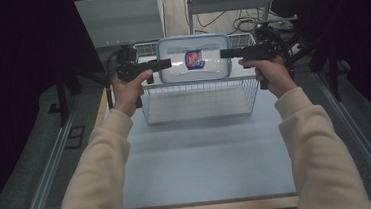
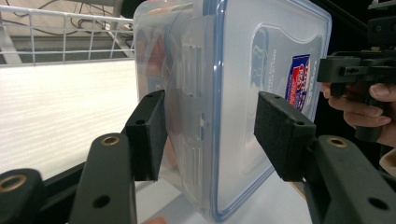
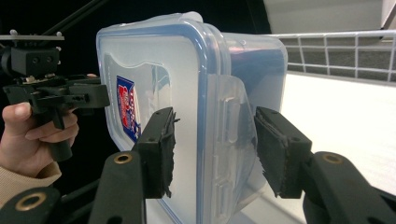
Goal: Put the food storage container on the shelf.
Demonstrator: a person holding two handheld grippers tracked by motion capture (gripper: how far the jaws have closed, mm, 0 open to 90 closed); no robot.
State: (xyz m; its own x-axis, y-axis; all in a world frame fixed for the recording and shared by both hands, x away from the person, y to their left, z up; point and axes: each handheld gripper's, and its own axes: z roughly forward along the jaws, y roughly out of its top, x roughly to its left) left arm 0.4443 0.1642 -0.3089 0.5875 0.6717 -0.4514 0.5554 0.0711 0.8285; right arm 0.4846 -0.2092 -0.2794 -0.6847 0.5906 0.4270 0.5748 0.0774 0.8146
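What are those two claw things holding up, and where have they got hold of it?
A clear plastic lidded container, held above the wire basket. The left gripper and right gripper each clamp one of its opposite short ends, at the lid's edge.

I'm in a lab recording booth: black curtains (image 1: 17, 97) around my tabletop (image 1: 202, 153), loose cables (image 1: 226, 13) on the floor behind.

Lidded container (image 1: 194, 58) above wire basket (image 1: 198, 101), between left gripper (image 1: 163, 64) and right gripper (image 1: 225, 53)

Dark curtains (image 1: 15, 72) flank the table (image 1: 203, 158); grey floor (image 1: 36, 146), metal shelf frame (image 1: 228, 3) and cables (image 1: 245, 24) behind.
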